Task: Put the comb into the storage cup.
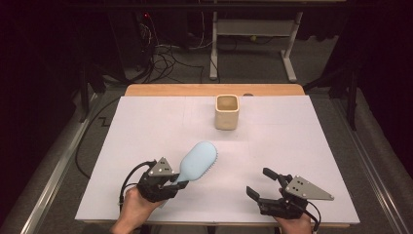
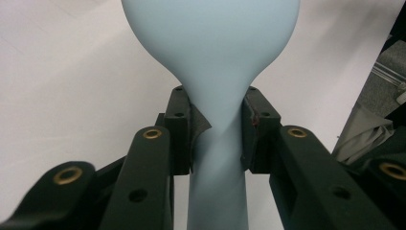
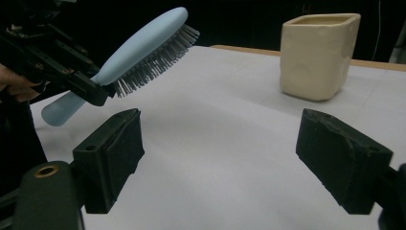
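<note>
Already off the table (image 1: 146,126): brush (image 1: 198,161), clamped at its neck between the fingers (image 2: 179,129) of the left gripper (image 1: 176,184). Head out beyond the fingertips, handle trailing back behind them, bristles turned down and toward the right side. Held tilted, head higher than handle, as seen from the right gripper view.

Right gripper (image 1: 258,181) spread wide, holding nothing, hovering low with bare sheet between its fingers. Brush up and off to one side of those fingers, well apart from them.

Cup (image 1: 227,112) upright, mouth open, well ahead of both sets of fingertips, near the far edge. Seemingly nothing in it, though hard to tell down to the bottom.

Judged from this: pick-up done, grip looking firm and centred on the neck. Left to do, most likely: carrying the brush forward to the cup, turning it upright, lowering it in, letting go. Possibly a handover to the open right fingers first; not certain. Roughly a third done.
</note>
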